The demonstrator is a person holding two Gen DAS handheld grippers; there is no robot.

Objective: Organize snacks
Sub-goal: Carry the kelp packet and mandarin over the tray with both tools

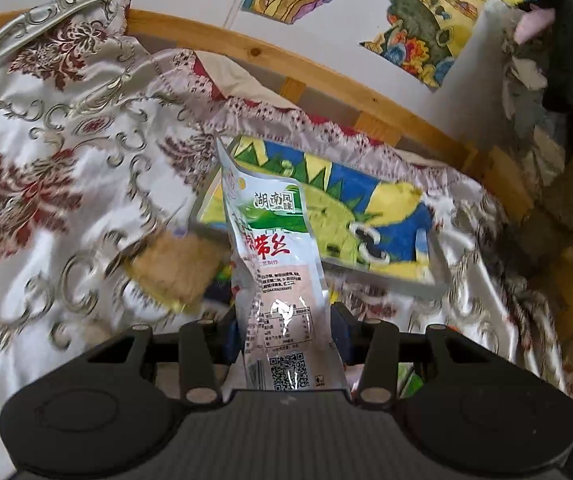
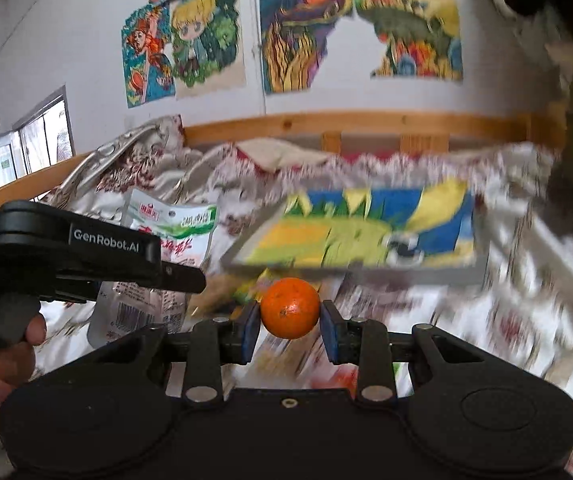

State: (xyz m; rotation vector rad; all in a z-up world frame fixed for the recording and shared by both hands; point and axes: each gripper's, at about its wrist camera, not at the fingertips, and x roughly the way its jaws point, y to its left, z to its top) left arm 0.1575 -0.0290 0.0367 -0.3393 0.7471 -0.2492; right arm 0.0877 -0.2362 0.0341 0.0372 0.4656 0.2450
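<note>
Two hand-held grippers, each holding a snack above the bed.
Left hand-held gripper [image 1: 290, 332] clamps an upright silvery foil snack packet [image 1: 274, 264]; right hand-held gripper [image 2: 289, 330] pinches a small round orange tangerine [image 2: 289, 308].

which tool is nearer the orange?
Right. The right tool is shut on the orange, pads touching both sides. The left tool sits off to the left, holding the snack packet.
</note>
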